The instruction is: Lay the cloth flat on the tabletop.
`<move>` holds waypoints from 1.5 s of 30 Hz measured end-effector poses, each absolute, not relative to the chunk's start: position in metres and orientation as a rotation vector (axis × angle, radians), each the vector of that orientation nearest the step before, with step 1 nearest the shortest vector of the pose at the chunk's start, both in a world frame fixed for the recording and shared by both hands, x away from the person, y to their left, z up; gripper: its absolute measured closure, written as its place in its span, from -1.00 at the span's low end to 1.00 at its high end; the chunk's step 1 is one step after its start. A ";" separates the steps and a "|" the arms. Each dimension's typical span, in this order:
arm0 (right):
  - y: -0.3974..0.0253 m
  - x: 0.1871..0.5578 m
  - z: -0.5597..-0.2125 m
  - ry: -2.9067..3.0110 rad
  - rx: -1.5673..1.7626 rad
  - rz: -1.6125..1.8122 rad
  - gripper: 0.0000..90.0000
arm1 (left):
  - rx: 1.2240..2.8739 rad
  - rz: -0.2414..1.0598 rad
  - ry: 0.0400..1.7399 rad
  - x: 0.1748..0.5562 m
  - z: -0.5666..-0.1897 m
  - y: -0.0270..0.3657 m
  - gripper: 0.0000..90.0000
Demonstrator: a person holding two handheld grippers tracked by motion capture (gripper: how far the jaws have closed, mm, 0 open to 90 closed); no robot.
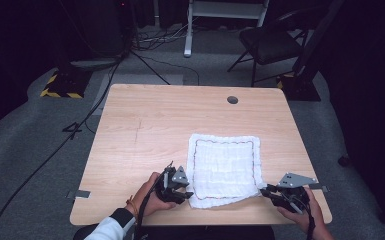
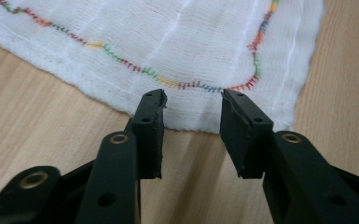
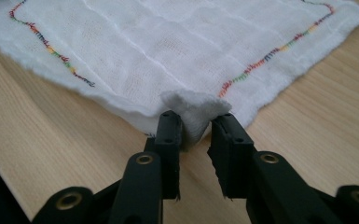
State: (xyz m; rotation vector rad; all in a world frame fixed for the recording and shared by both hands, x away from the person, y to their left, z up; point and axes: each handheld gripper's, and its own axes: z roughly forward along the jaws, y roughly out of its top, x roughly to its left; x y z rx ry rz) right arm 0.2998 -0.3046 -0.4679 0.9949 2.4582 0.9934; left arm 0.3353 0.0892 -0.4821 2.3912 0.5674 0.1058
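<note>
A white cloth (image 1: pixel 225 165) with a multicoloured stitched border lies flat on the near right part of the wooden table (image 1: pixel 145 125). My left gripper (image 1: pixel 189 194) is at the cloth's near left corner. In the left gripper view it (image 2: pixel 192 100) stands open, its tips just over the hem of the cloth (image 2: pixel 168 37). My right gripper (image 1: pixel 264 190) is at the near right corner. In the right gripper view it (image 3: pixel 196 121) is shut on that corner, and a small fold of cloth (image 3: pixel 168 42) is bunched up between the jaws.
A round cable hole (image 1: pixel 232 99) sits near the table's far edge. Bare wood stretches left of and beyond the cloth. On the floor behind the table are a black folding chair (image 1: pixel 270 42), cables and stands.
</note>
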 end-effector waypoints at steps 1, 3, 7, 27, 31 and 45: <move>-0.307 0.298 -0.468 2.451 1.004 0.988 0.42 | 2.369 0.115 0.584 0.338 -0.480 0.091 0.22; -0.313 0.296 -0.467 2.425 1.059 0.984 0.25 | 2.332 0.132 0.622 0.346 -0.476 0.094 0.10; -0.323 0.296 -0.462 2.369 1.096 1.017 0.10 | 2.286 0.189 0.674 0.359 -0.473 0.097 -0.18; -0.321 0.385 -0.453 2.267 1.107 0.951 0.07 | 2.269 0.283 0.722 0.432 -0.474 0.056 -0.41; -0.306 0.412 -0.462 2.318 1.062 0.941 0.18 | 2.280 0.283 0.737 0.445 -0.482 0.049 -0.36; -0.278 0.458 -0.486 2.361 1.100 0.820 0.36 | 2.289 0.288 0.837 0.471 -0.496 0.060 -0.43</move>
